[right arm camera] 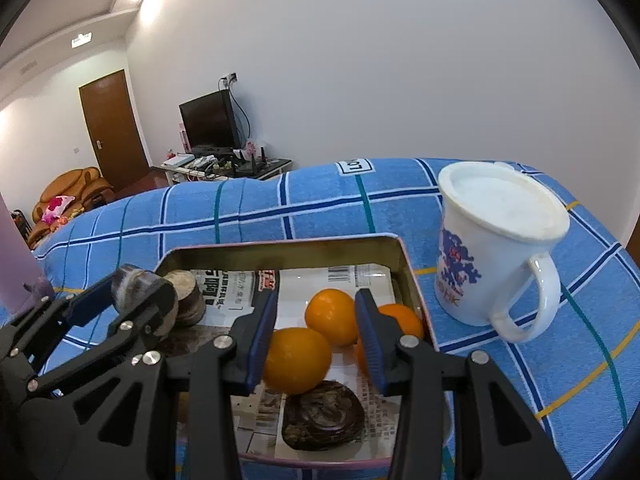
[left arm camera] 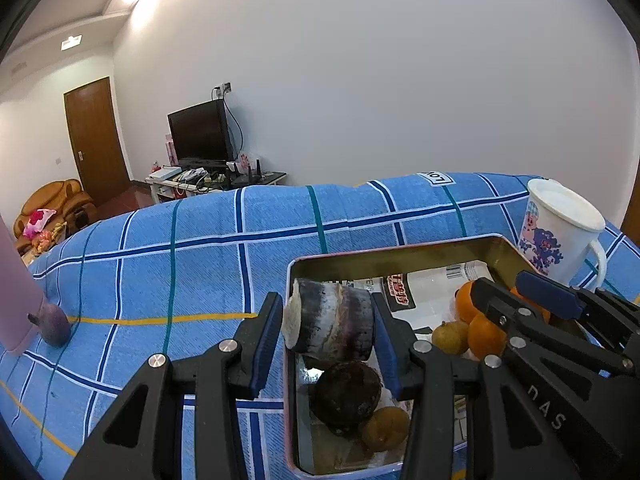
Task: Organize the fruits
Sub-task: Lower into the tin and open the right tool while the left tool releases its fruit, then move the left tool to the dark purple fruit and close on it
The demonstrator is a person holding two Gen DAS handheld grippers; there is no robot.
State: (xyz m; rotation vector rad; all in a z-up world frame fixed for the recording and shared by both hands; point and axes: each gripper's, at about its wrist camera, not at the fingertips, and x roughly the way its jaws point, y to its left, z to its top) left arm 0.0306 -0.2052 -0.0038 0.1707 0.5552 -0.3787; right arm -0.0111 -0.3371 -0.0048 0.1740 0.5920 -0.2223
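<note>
1. Fruits sit mostly inside the metal tin (right arm camera: 412, 276), which rests on the blue plaid surface (left arm camera: 200, 240): oranges (right arm camera: 332, 316) at its right, dark round pieces at its left and near end.
2. My left tongs (left arm camera: 328, 336) hold a purple-and-white cut sugarcane piece (left arm camera: 332, 320) between the blue pads, over the tin's left end; the jaws look closed onto it.
3. My right tongs (right arm camera: 316, 336) stand partly open with nothing between the pads, poised above the oranges.
4. Step in hand, as I judge it: placing the sugarcane piece into the tin. Next move calls for lowering it clear of the dark fruit (left arm camera: 346, 396) beneath, then releasing.
5. Left view alone shows a purple fig-like fruit (left arm camera: 54, 326) outside the tin, beside a pink object (left arm camera: 16, 300); it probably remains to be collected.
6. Right view alone shows the lidded mug (right arm camera: 496, 248) fully, just beside the tin.
</note>
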